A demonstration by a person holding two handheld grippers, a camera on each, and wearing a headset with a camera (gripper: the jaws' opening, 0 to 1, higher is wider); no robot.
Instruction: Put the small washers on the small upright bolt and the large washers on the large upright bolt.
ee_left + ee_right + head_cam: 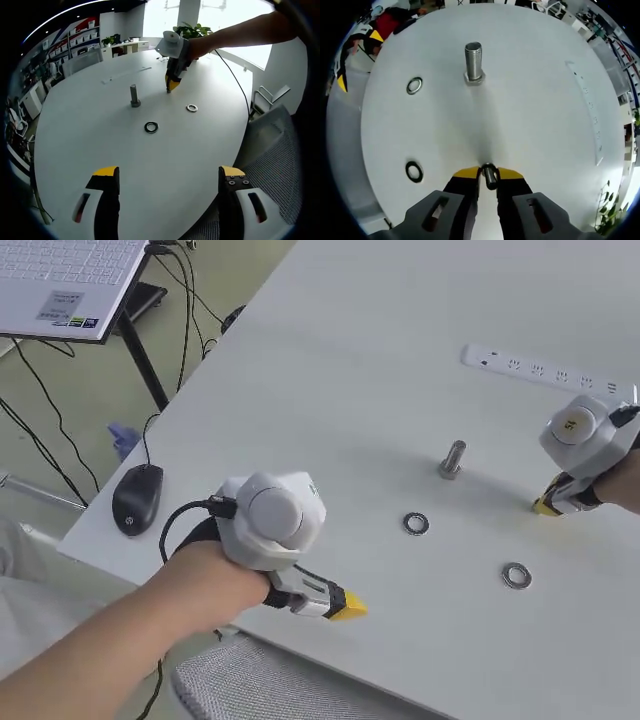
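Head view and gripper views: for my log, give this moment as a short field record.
table: white, holds all parts
upright bolt: one, standing, no washers on it
washers: two, flat on table, apart from bolt
left gripper: open, empty, near table edge
right gripper: shut on small metal cylinder, tip down at table

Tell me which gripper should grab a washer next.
Probably left: the left gripper is open and empty with a washer straight ahead, while the right gripper is shut on the small bolt.
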